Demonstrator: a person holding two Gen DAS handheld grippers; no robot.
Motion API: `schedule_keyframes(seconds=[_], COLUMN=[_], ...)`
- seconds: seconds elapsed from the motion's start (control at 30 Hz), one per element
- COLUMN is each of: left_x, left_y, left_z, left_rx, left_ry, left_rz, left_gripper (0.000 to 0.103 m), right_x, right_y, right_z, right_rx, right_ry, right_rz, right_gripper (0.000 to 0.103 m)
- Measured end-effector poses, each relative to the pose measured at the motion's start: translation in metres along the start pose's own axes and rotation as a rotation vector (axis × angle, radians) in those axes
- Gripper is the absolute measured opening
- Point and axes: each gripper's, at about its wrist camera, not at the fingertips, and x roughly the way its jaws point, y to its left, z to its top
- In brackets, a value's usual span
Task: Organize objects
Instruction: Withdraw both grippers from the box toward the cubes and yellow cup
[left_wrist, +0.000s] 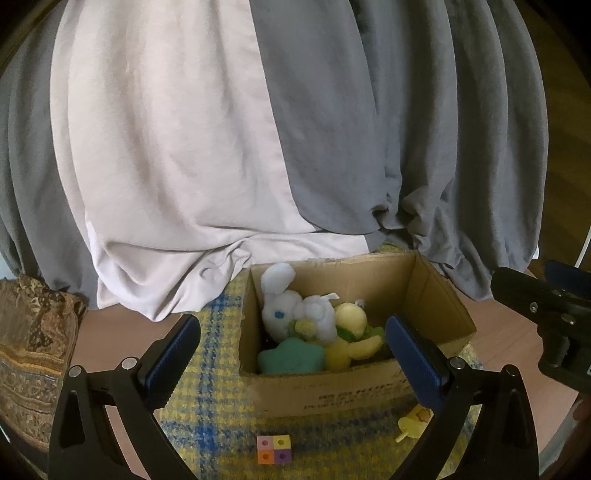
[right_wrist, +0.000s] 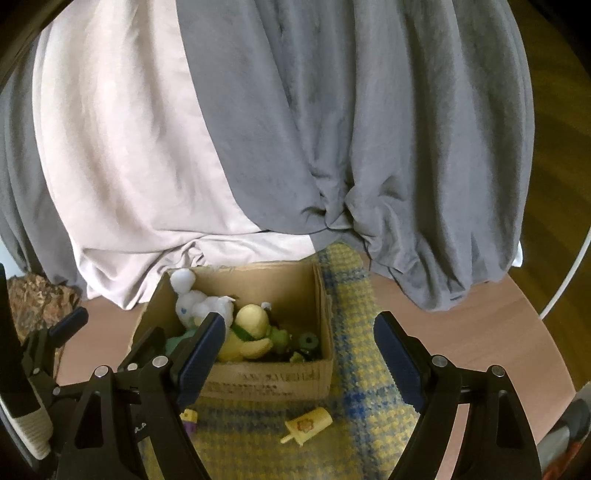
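An open cardboard box (left_wrist: 354, 384) (right_wrist: 266, 380) sits on a yellow-and-blue checked mat (left_wrist: 218, 398) (right_wrist: 354, 354). It holds a white plush (left_wrist: 295, 310) (right_wrist: 199, 302), a yellow plush (left_wrist: 351, 332) (right_wrist: 251, 328) and a teal plush (left_wrist: 291, 356). In front of the box lie a four-coloured cube (left_wrist: 274, 449) and a yellow popsicle toy (left_wrist: 413, 424) (right_wrist: 306, 424). My left gripper (left_wrist: 291, 332) is open and empty, above the box front. My right gripper (right_wrist: 299, 332) is open and empty, over the box's right side.
Grey and white cloth (left_wrist: 221, 147) (right_wrist: 258, 129) hangs behind the box. A patterned brown fabric (left_wrist: 33, 350) lies at the left. The round table's edge (right_wrist: 546, 350) curves at the right. The right gripper's body (left_wrist: 554, 325) shows at the left view's right edge.
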Motion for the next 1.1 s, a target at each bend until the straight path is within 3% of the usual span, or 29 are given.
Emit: schedule_keyframes(seconds=[0.57,1.1], left_x=[-0.029,-0.014], left_y=[0.012,0.015], left_z=[-0.032,-0.07], left_rx=[-0.035,-0.05], left_ry=[-0.005,0.052], left_rz=[0.027,0.051], left_gripper=[0.103,0.103], right_x=[-0.023,-0.003], right_y=[0.002,-0.008], right_z=[-0.029,-0.067], right_rx=[0.013,0.054], right_ry=[-0.001,0.068], right_rz=[0.008,0.011], right_gripper=[0.094,0.095])
